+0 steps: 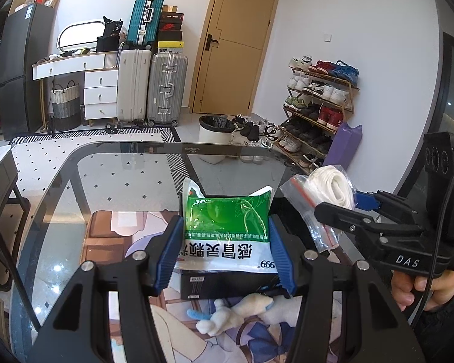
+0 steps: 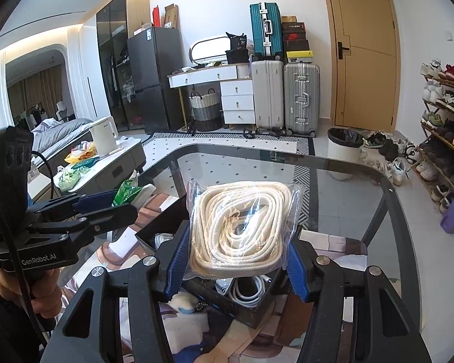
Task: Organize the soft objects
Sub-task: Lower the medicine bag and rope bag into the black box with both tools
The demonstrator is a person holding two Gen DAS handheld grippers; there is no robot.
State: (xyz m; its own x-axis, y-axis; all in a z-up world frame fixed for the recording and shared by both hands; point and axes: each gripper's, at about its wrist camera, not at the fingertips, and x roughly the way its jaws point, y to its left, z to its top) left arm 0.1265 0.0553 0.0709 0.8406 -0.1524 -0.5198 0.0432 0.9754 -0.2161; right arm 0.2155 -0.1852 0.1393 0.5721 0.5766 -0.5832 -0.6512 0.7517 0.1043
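Gripping a green-and-white medicine sachet [image 1: 227, 227] between blue pads, left gripper [image 1: 225, 248] closed narrow on its two side edges, pack raised above the table. Seen from the right wrist view as well, left gripper [image 2: 118, 202] at left, green pack poking past its tips.

Clamped likewise: right gripper [image 2: 236, 260], jaws pressing both sides of a clear zip bag of coiled white rope [image 2: 239, 227]. Same bag visible from the left wrist view at far right, red zip strip showing, bag of coiled white rope [image 1: 327, 193] hanging from the right gripper [image 1: 348, 208].

Below both loads: an open black box [image 2: 251, 311] on the printed mat [image 1: 112, 230], on a glass table [image 1: 75, 181]. Inside the box, a coil of white cable [image 2: 248, 290] already lying; other contents hard to make out. Sachet held directly over the box's near side; rope bag over its near right part.

Still loose on the mat, just near of the box: a small white plush toy [image 1: 227, 314] with a blue tip.

Judged progress: roughly midway. At least one item boxed, two in hand and not yet released, plush toy untouched. Remaining, by this reading: lower and release both packs into the box, then collect the plush toy. Crowding inside the box possible; the slippery bag may slide off the cable.
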